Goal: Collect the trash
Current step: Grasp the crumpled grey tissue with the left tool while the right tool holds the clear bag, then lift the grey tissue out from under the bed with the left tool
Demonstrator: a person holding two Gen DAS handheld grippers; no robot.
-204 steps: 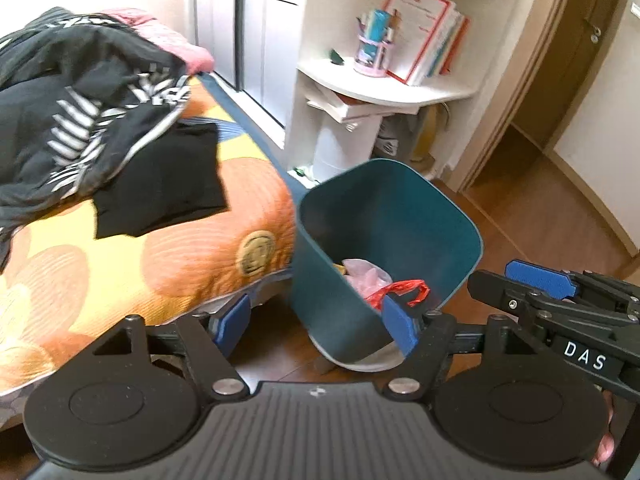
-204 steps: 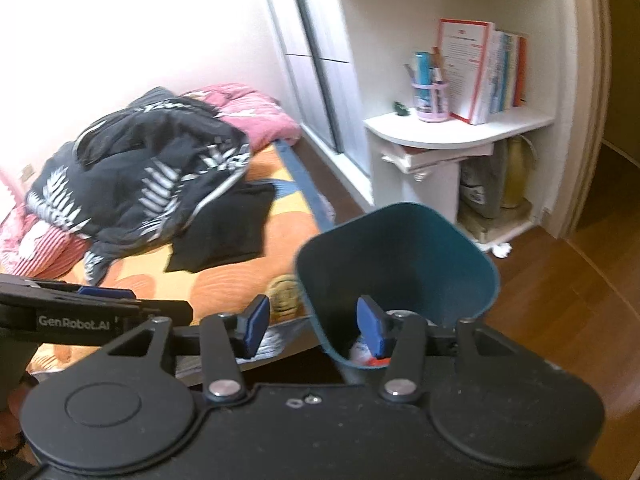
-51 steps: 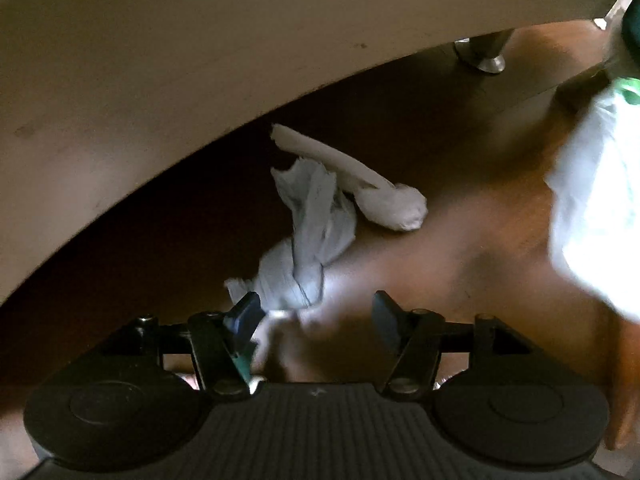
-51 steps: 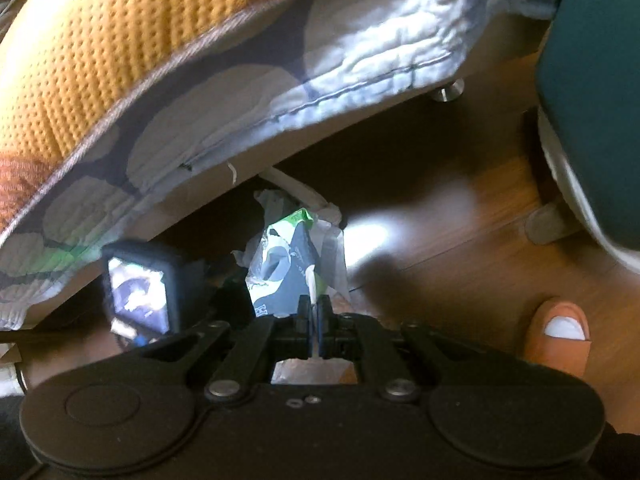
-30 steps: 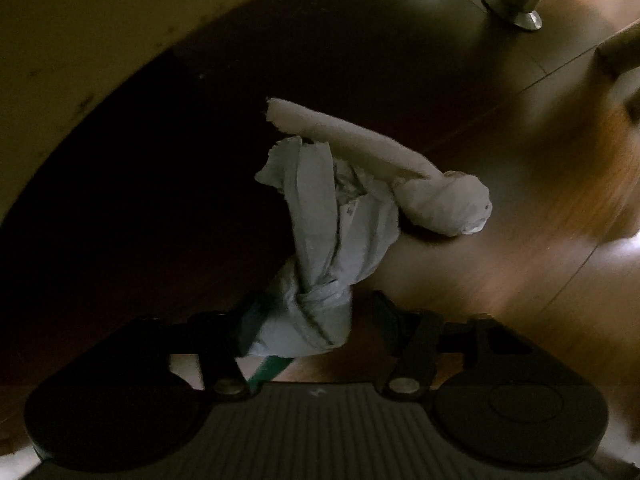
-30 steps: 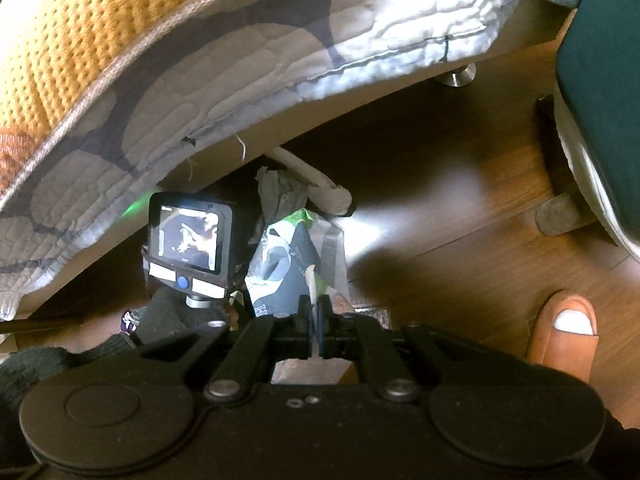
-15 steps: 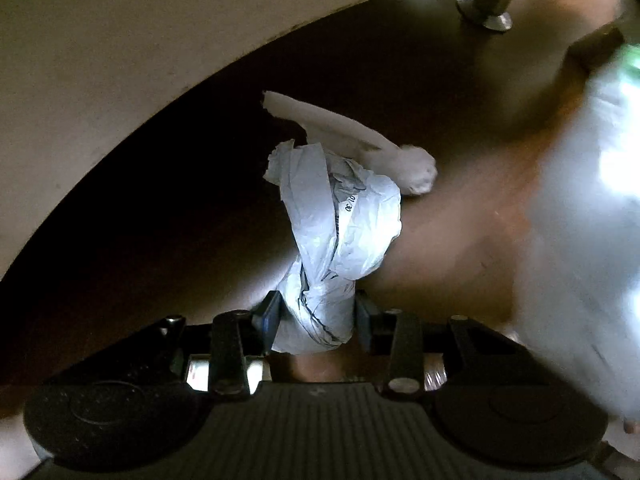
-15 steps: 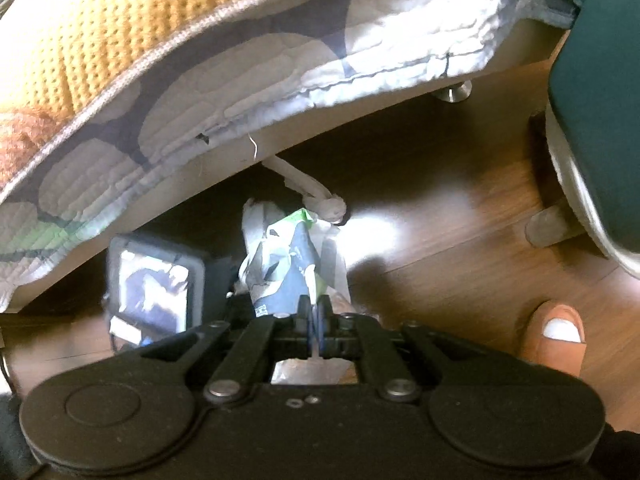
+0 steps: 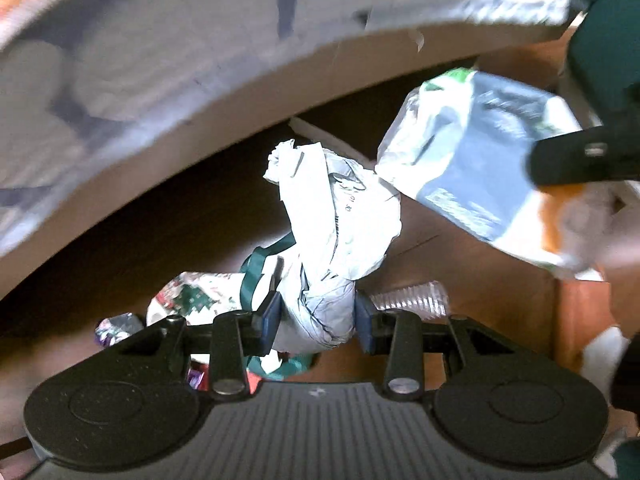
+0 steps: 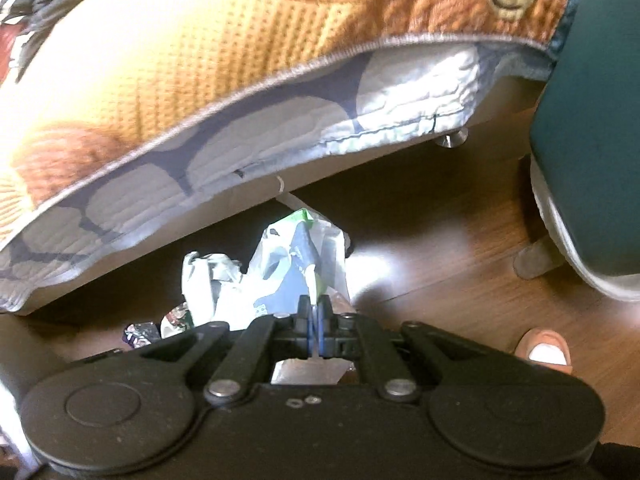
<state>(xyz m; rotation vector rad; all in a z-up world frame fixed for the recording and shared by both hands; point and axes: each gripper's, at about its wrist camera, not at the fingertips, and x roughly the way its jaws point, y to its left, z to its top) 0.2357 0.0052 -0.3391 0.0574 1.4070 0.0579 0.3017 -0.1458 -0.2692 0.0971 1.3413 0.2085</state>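
Observation:
My left gripper (image 9: 316, 322) is shut on a crumpled white plastic bag (image 9: 340, 216) and holds it above the wooden floor by the bed edge. My right gripper (image 10: 315, 316) is shut on a flat white, grey and green wrapper (image 10: 296, 268); the same wrapper (image 9: 476, 160) hangs at the right in the left wrist view. The white bag (image 10: 208, 276) shows left of the wrapper in the right wrist view. The teal trash bin (image 10: 592, 160) stands at the right edge.
The bed with its orange quilt (image 10: 200, 60) overhangs the floor. More litter lies below: a patterned wrapper (image 9: 192, 296), a small purple wrapper (image 10: 138, 334), a clear ribbed plastic piece (image 9: 412, 298). A person's toe (image 10: 546, 350) is at the lower right.
My left gripper has lifted the white bag up and out from under the bed, uncovering more litter. My right gripper has risen with the wrapper still clamped.

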